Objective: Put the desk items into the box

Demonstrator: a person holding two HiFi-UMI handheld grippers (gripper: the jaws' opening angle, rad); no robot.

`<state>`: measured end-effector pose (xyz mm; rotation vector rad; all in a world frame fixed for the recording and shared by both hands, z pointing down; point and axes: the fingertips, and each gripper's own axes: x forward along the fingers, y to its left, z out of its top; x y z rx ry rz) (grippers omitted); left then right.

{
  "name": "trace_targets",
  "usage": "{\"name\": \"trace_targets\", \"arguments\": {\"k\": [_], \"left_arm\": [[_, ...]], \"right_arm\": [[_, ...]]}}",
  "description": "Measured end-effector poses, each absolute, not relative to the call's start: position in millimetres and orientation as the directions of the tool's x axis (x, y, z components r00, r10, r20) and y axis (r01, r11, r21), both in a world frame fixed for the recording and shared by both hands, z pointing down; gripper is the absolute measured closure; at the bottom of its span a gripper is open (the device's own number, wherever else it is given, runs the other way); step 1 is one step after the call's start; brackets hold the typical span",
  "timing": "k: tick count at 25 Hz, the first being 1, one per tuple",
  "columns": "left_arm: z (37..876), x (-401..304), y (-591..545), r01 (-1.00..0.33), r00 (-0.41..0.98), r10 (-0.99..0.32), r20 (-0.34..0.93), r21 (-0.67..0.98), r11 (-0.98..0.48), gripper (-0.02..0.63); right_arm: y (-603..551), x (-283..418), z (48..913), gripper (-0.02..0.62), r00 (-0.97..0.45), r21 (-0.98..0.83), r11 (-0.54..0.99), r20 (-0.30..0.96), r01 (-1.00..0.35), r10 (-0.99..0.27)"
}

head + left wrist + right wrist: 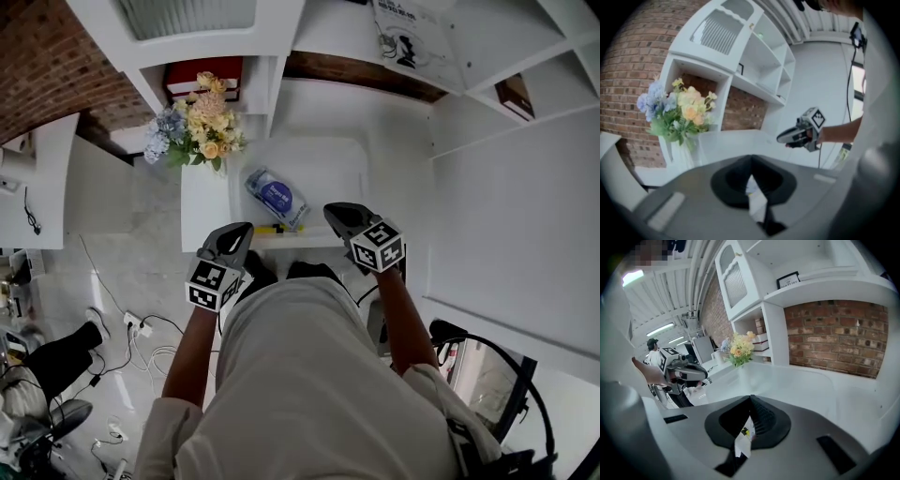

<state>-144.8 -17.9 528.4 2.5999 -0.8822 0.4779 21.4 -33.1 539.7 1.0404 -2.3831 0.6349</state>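
one blue-and-white pack lies inside the one white box. one yellow item sits at the box's near edge. we hold two grippers just above that edge. the left gripper and right gripper each have jaws pressed together, holding nothing. one bouquet stands beside the box's left.

Bright, even light; fisheye views dark-cornered and slightly soft.

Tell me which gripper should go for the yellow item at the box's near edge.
Likely left. The left gripper ends beside the yellow item; the right gripper is farther off. Both are shut.
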Motion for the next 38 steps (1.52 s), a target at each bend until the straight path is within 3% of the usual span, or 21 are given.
{"name": "trace_targets", "arguments": {"k": [7,27,38], "left_arm": [[516,-131,8,-0.698,0.697,-0.572,0.432,0.223,-0.681,0.603],[494,-108,80,-0.815,0.566,-0.702,0.433,0.164,-0.556,0.603],[489,-116,101,-0.766,0.628,-0.655,0.421,0.181,-0.617,0.603]], "right_arm": [[-11,51,516,0.594,-0.613,-0.281,0.554,0.492,-0.784,-0.618],[65,75,525,0.594,-0.642,-0.291,0.581,0.476,-0.76,-0.601],[78,62,508,0.594,-0.605,-0.269,0.547,0.46,-0.793,-0.65]]}}
